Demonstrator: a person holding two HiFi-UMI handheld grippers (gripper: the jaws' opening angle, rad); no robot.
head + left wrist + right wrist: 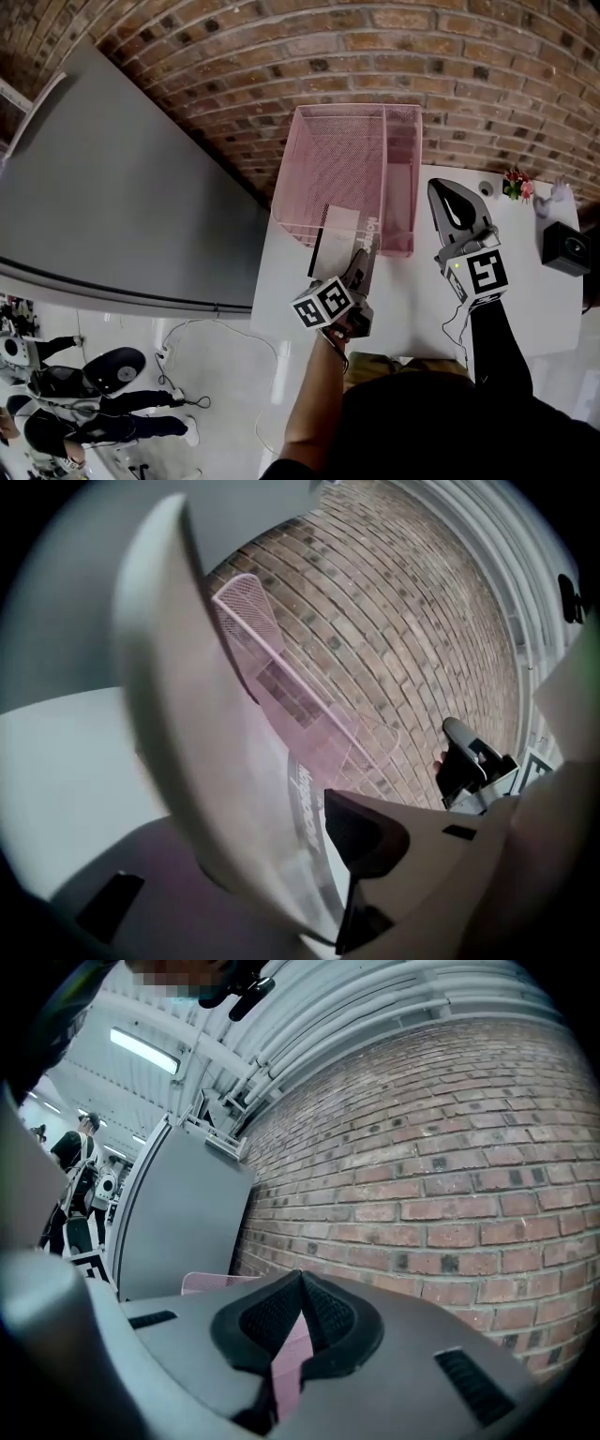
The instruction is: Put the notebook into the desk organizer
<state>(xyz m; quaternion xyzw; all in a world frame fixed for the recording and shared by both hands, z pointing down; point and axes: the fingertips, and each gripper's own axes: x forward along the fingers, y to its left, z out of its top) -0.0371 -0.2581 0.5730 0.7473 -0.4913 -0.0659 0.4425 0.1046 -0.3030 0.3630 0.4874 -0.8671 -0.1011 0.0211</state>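
Observation:
A pink mesh desk organizer (342, 155) stands on the white table (525, 309) against the brick wall. The white notebook (343, 220) with a black spine leans in its larger left compartment, and its near end sticks out over the front rim. My left gripper (363, 258) is at that near end. Its jaws stand open around the notebook's printed edge (305, 803), and the black pad (370, 836) is off it. My right gripper (440, 192) hovers to the right of the organizer, shut and empty, its pads (323, 1312) meeting at the tip.
On the table's right side are a black box (565, 248), a small flower ornament (516, 183) and a small round object (485, 188). A large grey panel (122, 206) rises on the left. On the floor below lie a cable (187, 352) and, further left, people.

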